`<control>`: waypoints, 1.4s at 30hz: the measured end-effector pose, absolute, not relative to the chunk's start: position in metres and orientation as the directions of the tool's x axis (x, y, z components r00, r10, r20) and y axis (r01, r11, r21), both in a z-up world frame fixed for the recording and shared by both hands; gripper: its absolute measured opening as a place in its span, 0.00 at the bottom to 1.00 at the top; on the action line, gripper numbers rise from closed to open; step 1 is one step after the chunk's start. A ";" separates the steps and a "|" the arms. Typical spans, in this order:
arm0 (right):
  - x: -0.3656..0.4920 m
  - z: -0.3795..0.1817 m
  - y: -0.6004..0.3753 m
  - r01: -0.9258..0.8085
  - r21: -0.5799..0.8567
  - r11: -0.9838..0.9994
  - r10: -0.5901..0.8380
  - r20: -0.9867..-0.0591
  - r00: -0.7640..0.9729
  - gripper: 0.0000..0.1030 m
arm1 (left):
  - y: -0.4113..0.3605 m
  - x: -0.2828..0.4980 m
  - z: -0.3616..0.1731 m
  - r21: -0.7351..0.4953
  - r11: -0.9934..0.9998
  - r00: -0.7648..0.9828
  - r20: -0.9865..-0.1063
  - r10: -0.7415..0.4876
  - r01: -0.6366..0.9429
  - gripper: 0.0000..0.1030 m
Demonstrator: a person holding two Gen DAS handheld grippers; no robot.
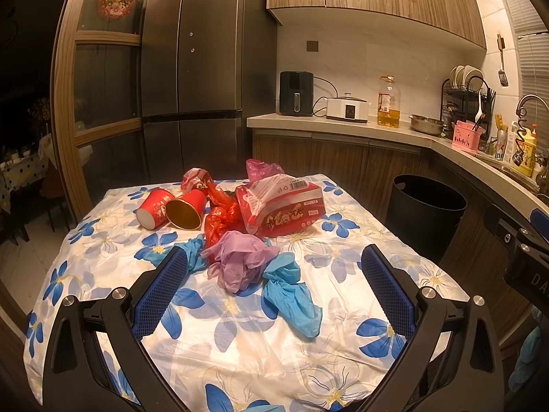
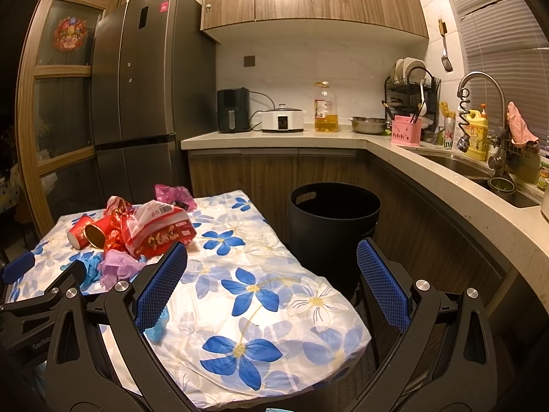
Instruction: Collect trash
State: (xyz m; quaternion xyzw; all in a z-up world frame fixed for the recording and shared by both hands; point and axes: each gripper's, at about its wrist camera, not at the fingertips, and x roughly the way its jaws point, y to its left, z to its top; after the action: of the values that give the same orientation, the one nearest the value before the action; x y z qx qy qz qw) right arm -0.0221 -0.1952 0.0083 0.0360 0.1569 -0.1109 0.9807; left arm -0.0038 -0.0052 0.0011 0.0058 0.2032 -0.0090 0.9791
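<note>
On the left gripper's arm (image 2: pixel 32 322), seen at the left edge of the right wrist view, stands white lettering beginning "GenRob". On the right gripper's body (image 1: pixel 528 274), at the right edge of the left wrist view, stand the letters "DA". The red tissue pack (image 1: pixel 284 207) ahead of the left gripper bears a barcode and gold characters too small to read. A green can (image 2: pixel 448 134) by the sink, far ahead and right, shows a red star and "ine".

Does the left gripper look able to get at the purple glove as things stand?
Probably yes. The left gripper is open and empty, and the purple glove lies just ahead between its fingers on top of the pile, with only the blue gloves beside it.
</note>
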 end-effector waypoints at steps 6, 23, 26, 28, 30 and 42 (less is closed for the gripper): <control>-0.023 0.008 -0.194 0.227 0.039 0.973 -0.203 -0.318 0.926 0.95 | -0.005 -0.004 0.001 0.006 1.000 0.917 -0.398 -0.017 0.021 0.95; -0.023 0.006 -0.192 0.229 0.041 0.973 -0.204 -0.318 0.926 0.95 | -0.008 -0.005 0.000 0.003 1.000 0.918 -0.396 -0.020 0.024 0.95; -0.023 0.006 -0.193 0.228 0.043 0.973 -0.203 -0.319 0.926 0.95 | -0.010 -0.006 0.000 0.000 1.000 0.919 -0.393 -0.025 0.027 0.95; -0.022 0.005 -0.192 0.229 0.043 0.972 -0.204 -0.321 0.925 0.95 | -0.012 -0.007 0.000 0.000 1.000 0.920 -0.392 -0.025 0.027 0.95; -0.022 0.004 -0.192 0.229 0.043 0.972 -0.204 -0.322 0.925 0.95 | -0.011 -0.007 0.000 -0.002 1.000 0.919 -0.393 -0.025 0.026 0.95; -0.015 -0.002 -0.191 0.224 0.046 0.973 -0.196 -0.337 0.921 0.95 | -0.006 -0.006 -0.002 -0.011 1.000 0.923 -0.385 -0.018 0.015 0.95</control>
State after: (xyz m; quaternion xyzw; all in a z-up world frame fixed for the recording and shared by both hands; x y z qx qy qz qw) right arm -0.0155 -0.1911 -0.0024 0.0420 0.1673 -0.1074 0.9791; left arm -0.0057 -0.0061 -0.0018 -0.0039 0.1964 -0.0082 0.9805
